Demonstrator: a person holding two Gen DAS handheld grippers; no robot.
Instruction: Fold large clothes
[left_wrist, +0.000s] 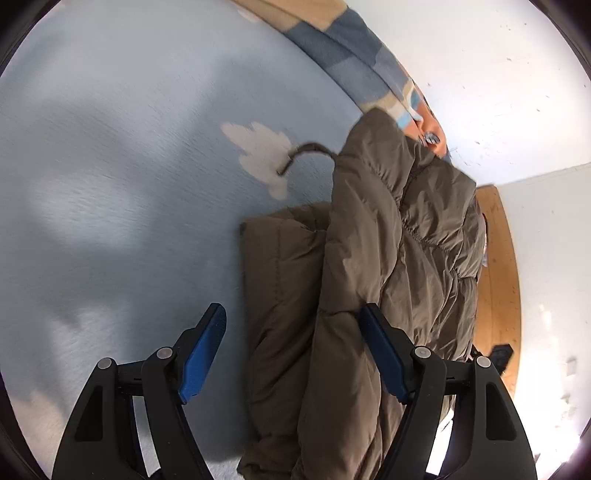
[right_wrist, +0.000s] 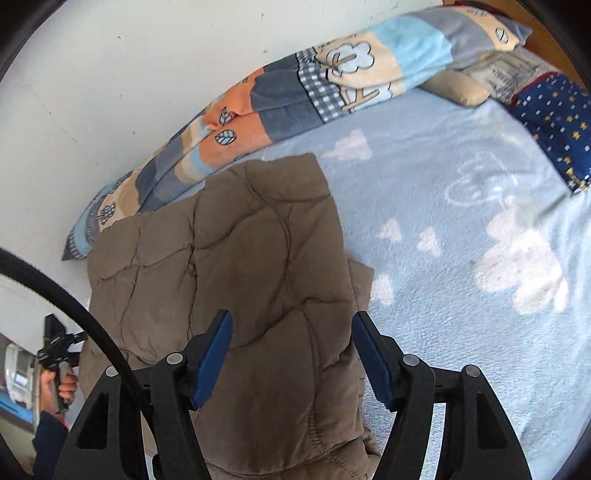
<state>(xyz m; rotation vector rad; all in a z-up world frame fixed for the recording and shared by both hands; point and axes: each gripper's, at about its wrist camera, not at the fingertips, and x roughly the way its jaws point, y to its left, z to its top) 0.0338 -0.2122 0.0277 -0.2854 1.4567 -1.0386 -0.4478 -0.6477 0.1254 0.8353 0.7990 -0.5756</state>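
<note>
A: BEDROOM, mid-fold — brown jacket (right_wrist: 240, 258) lies doubled on the blue bed cover (right_wrist: 461, 332), its far edge near the patchwork blanket (right_wrist: 295, 96) at 12 o'clock in the rt wrist view. Both grippers spread, nothing pinched.

B: Rt gripper (right_wrist: 291, 354)?

A: Jaws wide apart, hanging over the jacket's near end; padding shows between the fingers but the pads don't press it. Lft gripper (left_wrist: 293, 354) likewise spread, one finger over bare cover at 7 o'clock, the other over the jacket (left_wrist: 369, 258) at 5.

B: So what's the step?

A: Looks like picking a fresh hold for the next fold, I'd say. To do it well: bite deep into the puffy edge, both layers, since slick quilted fabric prob. slips from a shallow pinch. Take matching corners w/ both hands, lift level, lay over w/o dragging the lower layer.

B: Snags?

A: A drawstring (left_wrist: 303, 153) trails out at 11 o'clock in the lft view — tuck it in first.

B: Surface, room?

A: Soft fleece cover w/ white cloud prints; it gives, so press folds flat. White wall (right_wrist: 129, 74) behind the blanket, star-print pillow (right_wrist: 554, 125) at 2 o'clock, wood floor (left_wrist: 498, 258) past the bed at 3 in the lft view. A hand (right_wrist: 61, 384) grips the other tool at 8 o'clock.
</note>
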